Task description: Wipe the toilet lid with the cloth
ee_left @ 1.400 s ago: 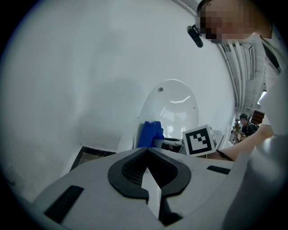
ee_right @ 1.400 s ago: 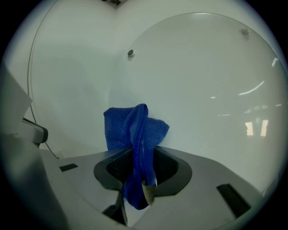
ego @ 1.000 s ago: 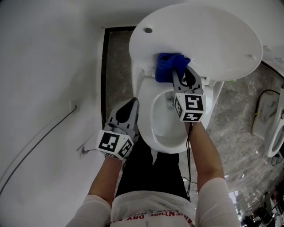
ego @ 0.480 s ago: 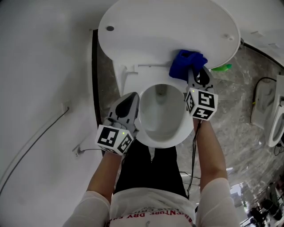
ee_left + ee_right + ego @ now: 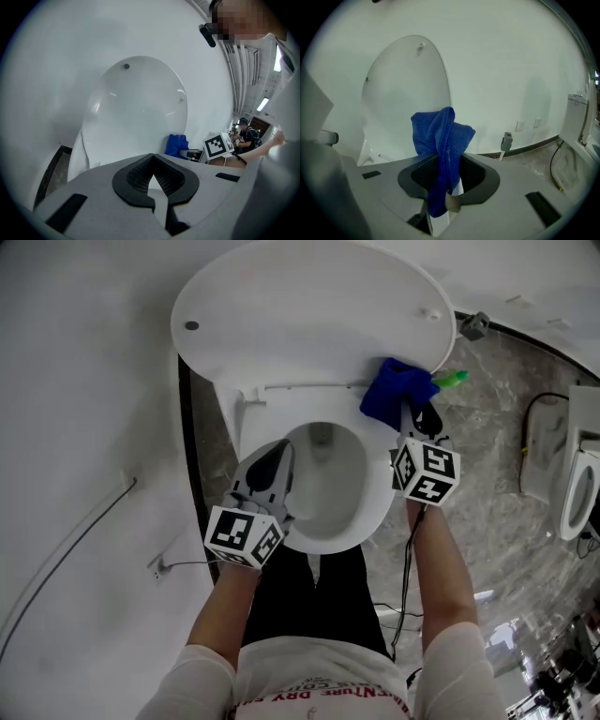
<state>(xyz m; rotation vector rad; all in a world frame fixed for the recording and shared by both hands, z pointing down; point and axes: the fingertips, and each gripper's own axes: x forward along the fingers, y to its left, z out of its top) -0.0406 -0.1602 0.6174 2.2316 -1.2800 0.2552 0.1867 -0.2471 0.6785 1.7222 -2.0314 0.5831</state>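
The white toilet lid (image 5: 309,315) stands raised behind the open bowl (image 5: 323,521). My right gripper (image 5: 407,412) is shut on a blue cloth (image 5: 397,392), which bunches up past the jaws at the lid's lower right edge. In the right gripper view the cloth (image 5: 440,136) hangs through the shut jaws, with the lid (image 5: 408,93) to its left. My left gripper (image 5: 277,457) is shut with nothing in it, over the bowl's left rim. The left gripper view shows the lid (image 5: 136,108) ahead and the cloth (image 5: 177,144) low at its right.
A marble floor (image 5: 487,456) lies right of the toilet, with a green object (image 5: 452,379) behind the cloth and a grey valve (image 5: 473,326) at the wall. Another white fixture (image 5: 572,493) stands far right. On the left wall are an outlet (image 5: 155,570) and a cable.
My right gripper has carried the cloth rightward along the lid's base, from the middle to its right edge. The left gripper has come in over the bowl's left rim.
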